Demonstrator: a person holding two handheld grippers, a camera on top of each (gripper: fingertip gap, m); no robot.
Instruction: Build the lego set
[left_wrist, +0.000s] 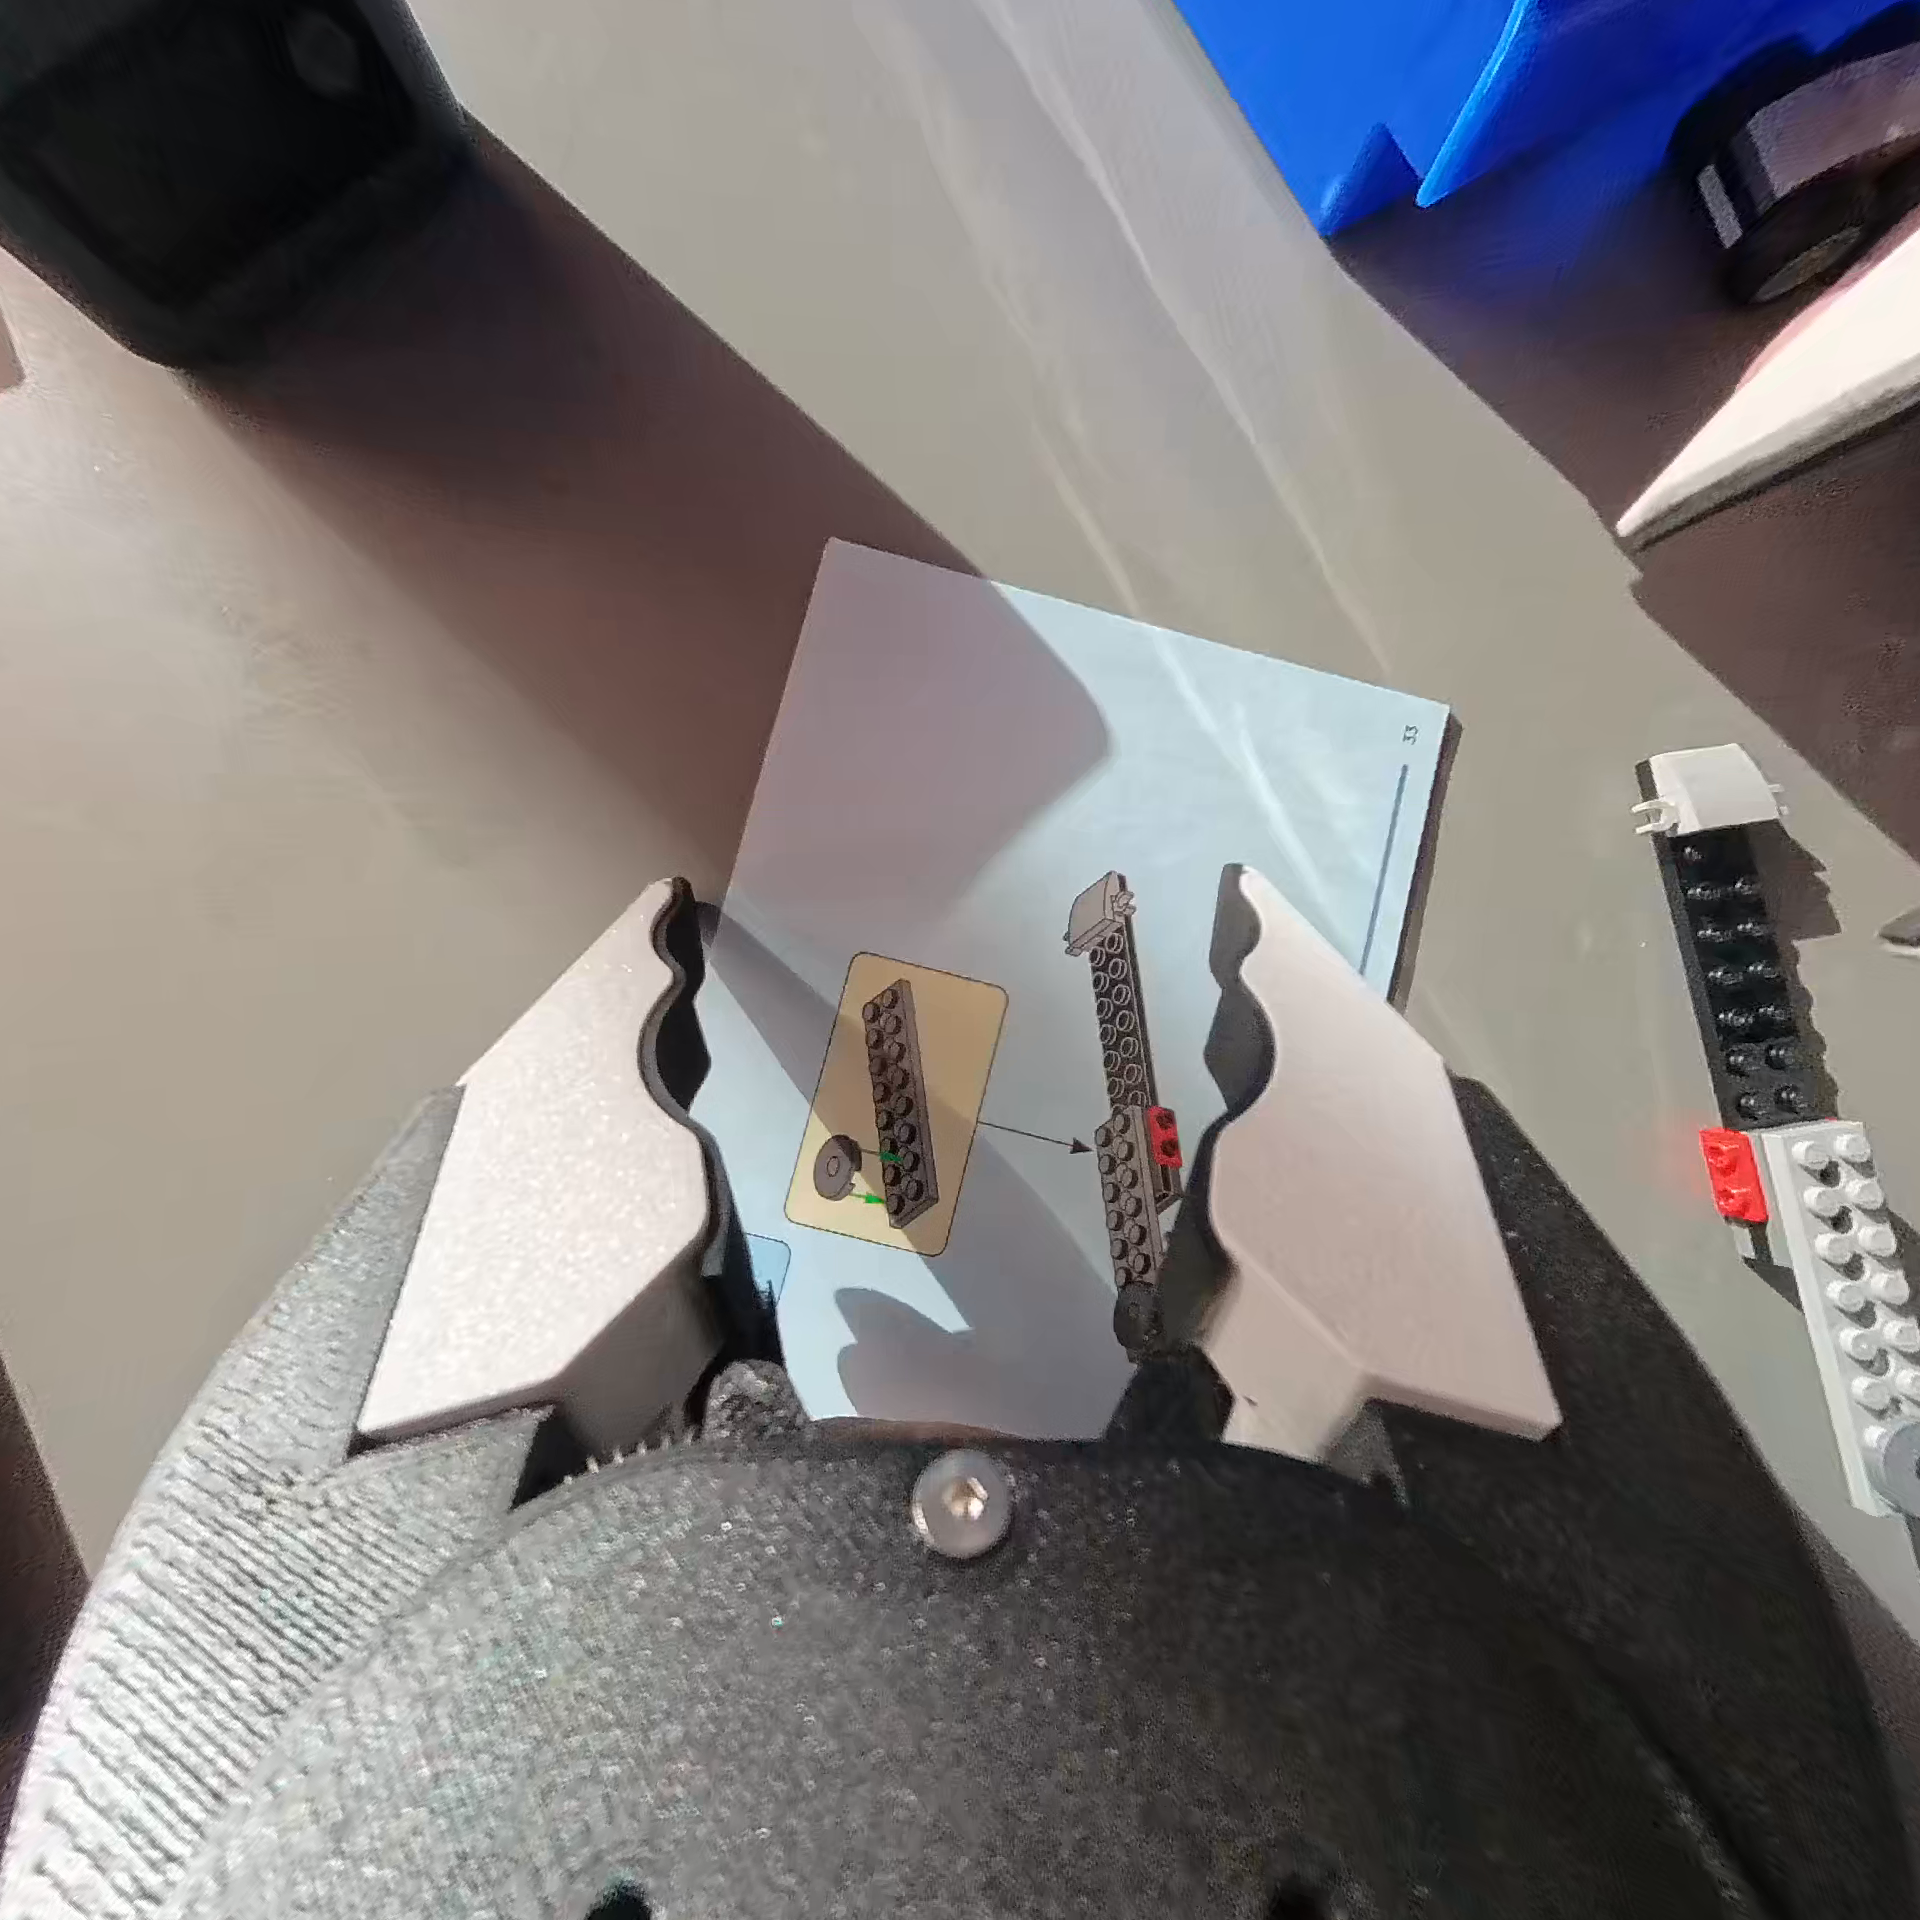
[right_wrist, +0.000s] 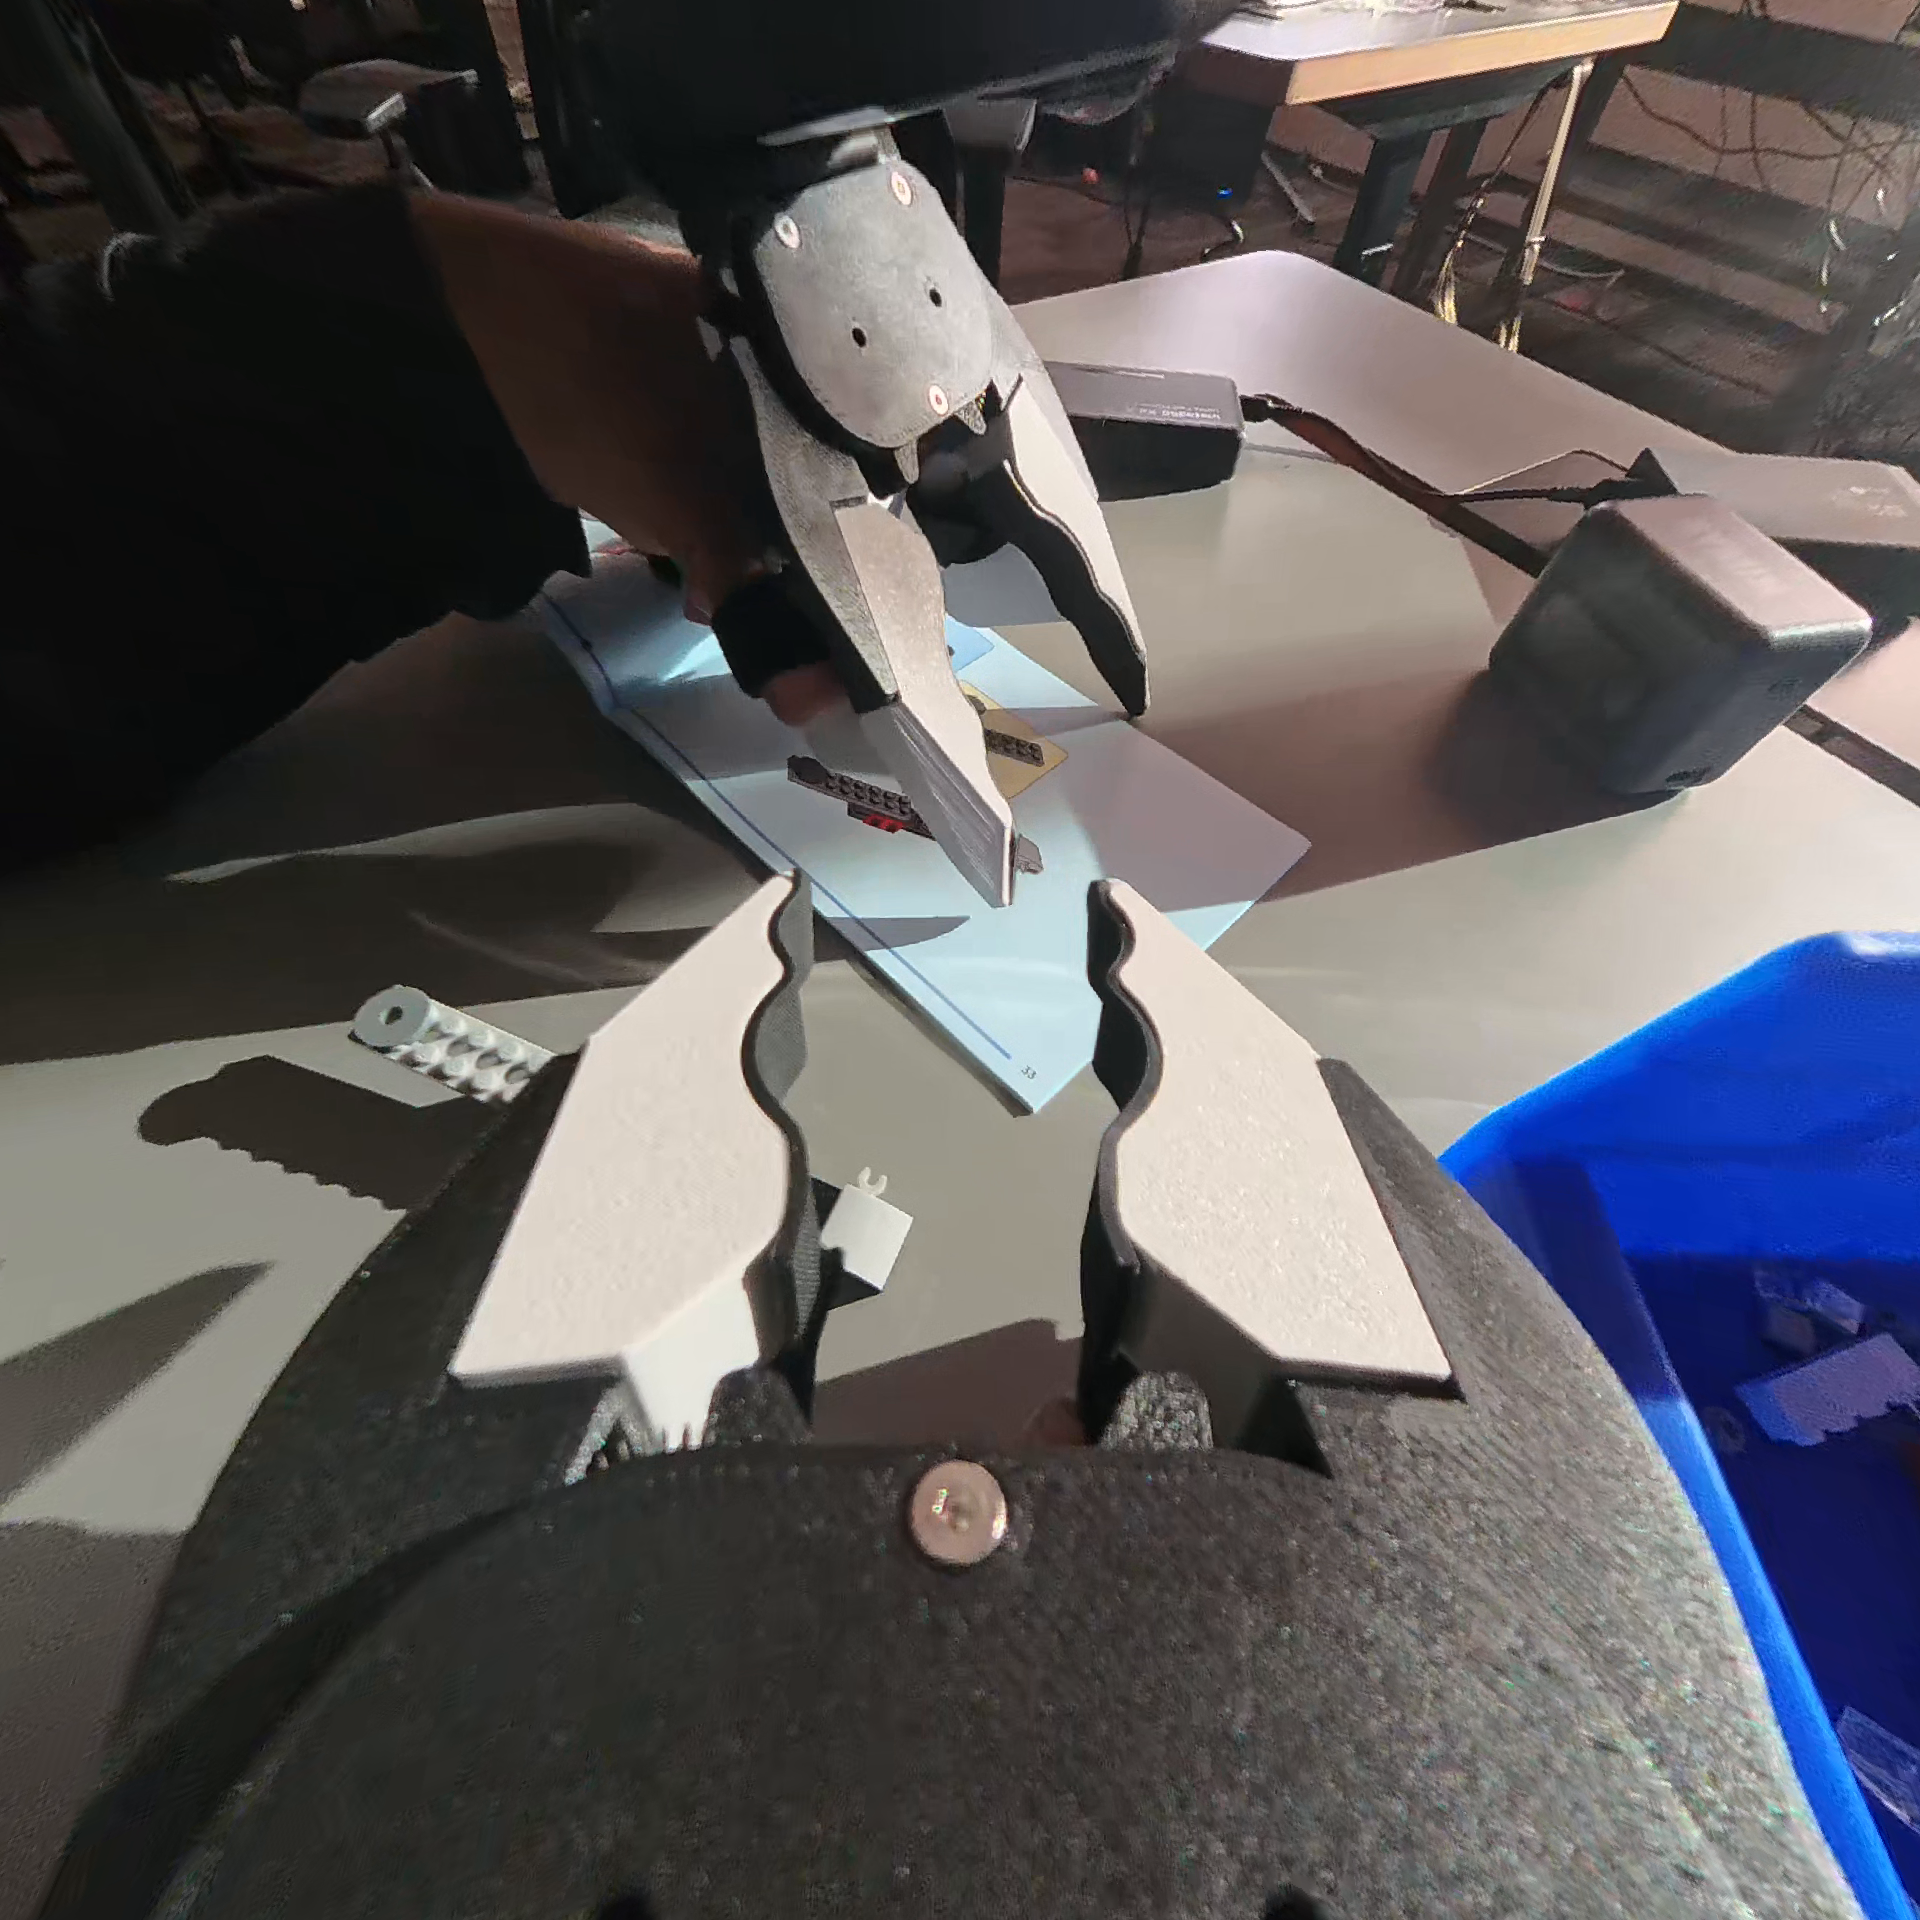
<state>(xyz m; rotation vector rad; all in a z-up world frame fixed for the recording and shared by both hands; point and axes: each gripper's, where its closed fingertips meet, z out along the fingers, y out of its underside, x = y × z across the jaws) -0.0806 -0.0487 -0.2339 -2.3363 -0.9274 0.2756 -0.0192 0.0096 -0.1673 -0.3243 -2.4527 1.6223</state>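
Note:
My left gripper (left_wrist: 956, 883) is open and empty, hovering over the open instruction booklet (left_wrist: 1039, 790), whose page shows between its jaws. To its right on the table lies a long lego assembly: a black plate (left_wrist: 1735, 987) with a white sloped piece (left_wrist: 1714, 795) at the far end, a small red piece (left_wrist: 1730, 1174) and a grey plate (left_wrist: 1849, 1247). My right gripper (right_wrist: 945, 888) is open and empty just above the table. The white sloped piece (right_wrist: 868, 1231) and the grey plate's end (right_wrist: 447, 1039) show beside its left finger, which hides the rest. The left gripper (right_wrist: 1065, 795) points down at the booklet (right_wrist: 1101, 966).
A blue bin (right_wrist: 1714, 1299) with loose pieces stands close at the right; it also shows at the top right of the left wrist view (left_wrist: 1455, 104). A black box (right_wrist: 1662, 644) and a black power adapter (right_wrist: 1153, 416) with its cable sit beyond the booklet. A person's arm (right_wrist: 540, 364) holds the left gripper. Between my right fingertips and the black plate (left_wrist: 1735, 987) there is roughly 7 centimetres.

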